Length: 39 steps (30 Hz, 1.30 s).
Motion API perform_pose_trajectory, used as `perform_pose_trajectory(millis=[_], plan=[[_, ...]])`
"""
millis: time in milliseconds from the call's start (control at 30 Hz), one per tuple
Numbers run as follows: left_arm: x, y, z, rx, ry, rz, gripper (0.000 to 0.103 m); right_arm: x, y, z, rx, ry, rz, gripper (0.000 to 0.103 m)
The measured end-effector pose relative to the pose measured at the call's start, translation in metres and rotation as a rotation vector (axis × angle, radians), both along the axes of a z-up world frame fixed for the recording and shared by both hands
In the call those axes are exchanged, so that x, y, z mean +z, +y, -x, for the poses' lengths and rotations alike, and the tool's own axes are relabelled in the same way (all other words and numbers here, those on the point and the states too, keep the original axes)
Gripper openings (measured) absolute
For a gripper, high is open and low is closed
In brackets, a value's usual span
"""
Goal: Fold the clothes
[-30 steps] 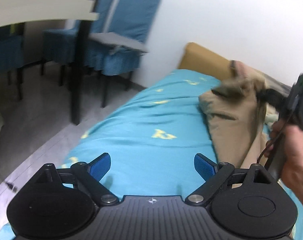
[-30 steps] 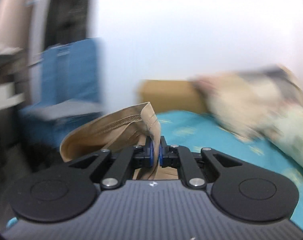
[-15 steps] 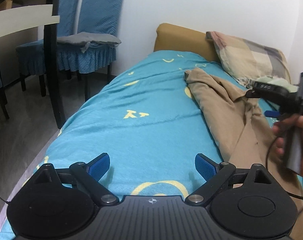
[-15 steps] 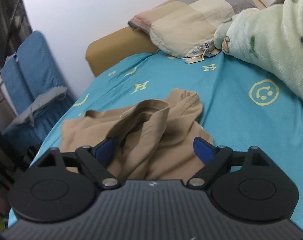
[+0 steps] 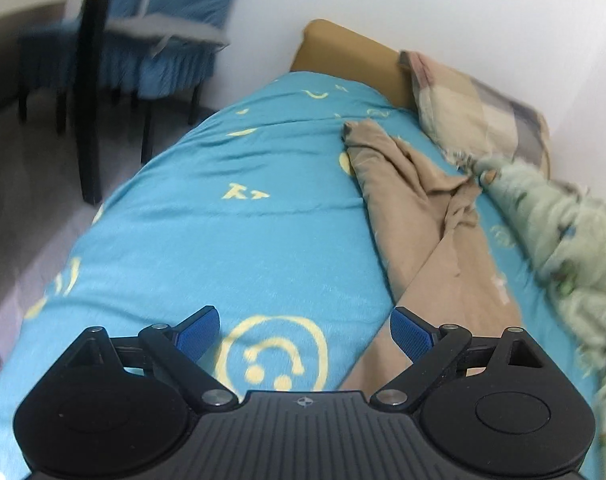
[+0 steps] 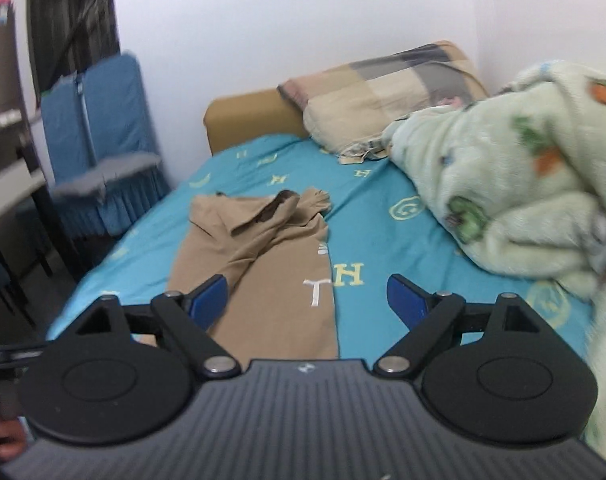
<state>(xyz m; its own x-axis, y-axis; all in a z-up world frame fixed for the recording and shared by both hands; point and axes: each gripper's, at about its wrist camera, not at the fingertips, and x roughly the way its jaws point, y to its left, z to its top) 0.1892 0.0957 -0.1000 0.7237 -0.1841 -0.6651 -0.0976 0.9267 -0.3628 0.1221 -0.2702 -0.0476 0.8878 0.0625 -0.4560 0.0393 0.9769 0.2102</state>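
Both grippers: black ribbed housing, two round discs, silver pivot screws, black linkage arms. Fingers (image 5: 410, 335) carry blue pads; small compass-like mark at centre.

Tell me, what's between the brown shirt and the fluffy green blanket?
Just bare blue bedsheet between brown shirt and green blanket, seen in the right wrist view.
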Motion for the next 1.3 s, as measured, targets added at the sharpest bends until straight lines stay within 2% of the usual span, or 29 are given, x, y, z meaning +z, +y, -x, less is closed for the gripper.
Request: perform_pose_trajectory(millis=[100, 233, 333, 467, 533, 567, 667, 767, 800, 833, 933, 1033, 1133, 1233, 1300], plan=[[0.004, 0.014, 0.014, 0.019, 0.061, 0.085, 0.094, 0.015, -0.008, 0.049, -0.061, 0.009, -0.047, 0.088], [-0.005, 0.023, 0.036, 0.053, 0.162, 0.163, 0.093, 0.019, -0.020, 0.106, -0.174, 0.039, -0.097, 0.088], [-0.015, 0.024, 0.049, 0.074, 0.238, 0.162, 0.091, 0.014, -0.029, 0.130, -0.211, 0.046, -0.145, 0.088], [-0.015, 0.017, 0.057, 0.071, 0.248, 0.117, 0.087, 0.010, -0.039, 0.138, -0.232, 0.052, -0.191, 0.088], [-0.015, 0.011, 0.060, 0.052, 0.252, 0.103, 0.073, 0.008, -0.041, 0.138, -0.232, 0.048, -0.199, 0.088], [-0.015, 0.008, 0.063, 0.041, 0.257, 0.102, 0.071, 0.007, -0.042, 0.138, -0.233, 0.053, -0.201, 0.088], [-0.015, -0.002, 0.071, 0.005, 0.274, 0.089, 0.054, 0.002, -0.045, 0.140, -0.214, 0.066, -0.233, 0.088], [-0.014, -0.011, 0.078, 0.014, 0.284, 0.006, 0.019, -0.002, -0.047, 0.140, -0.192, 0.083, -0.261, 0.088], [-0.013, -0.010, 0.080, 0.032, 0.284, 0.003, 0.004, -0.003, -0.047, 0.139, -0.186, 0.091, -0.263, 0.088], [-0.011, -0.008, 0.082, 0.050, 0.284, 0.000, 0.003, -0.004, -0.046, 0.138, -0.182, 0.100, -0.263, 0.088], [0.007, -0.005, 0.093, 0.085, 0.224, -0.029, 0.003, -0.002, -0.043, 0.138, -0.172, 0.089, -0.231, 0.088], [0.040, -0.012, 0.114, 0.062, 0.117, -0.087, 0.002, 0.001, -0.043, 0.141, -0.168, 0.063, -0.212, 0.088], [0.074, -0.034, 0.142, -0.008, -0.021, -0.217, 0.002, 0.002, -0.050, 0.145, -0.178, 0.044, -0.238, 0.088], [0.100, -0.062, 0.171, -0.101, -0.149, -0.357, 0.002, 0.005, -0.061, 0.151, -0.256, 0.006, -0.263, 0.088], [0.111, -0.081, 0.186, -0.174, -0.188, -0.386, 0.002, 0.007, -0.070, 0.156, -0.294, -0.021, -0.288, 0.088]])
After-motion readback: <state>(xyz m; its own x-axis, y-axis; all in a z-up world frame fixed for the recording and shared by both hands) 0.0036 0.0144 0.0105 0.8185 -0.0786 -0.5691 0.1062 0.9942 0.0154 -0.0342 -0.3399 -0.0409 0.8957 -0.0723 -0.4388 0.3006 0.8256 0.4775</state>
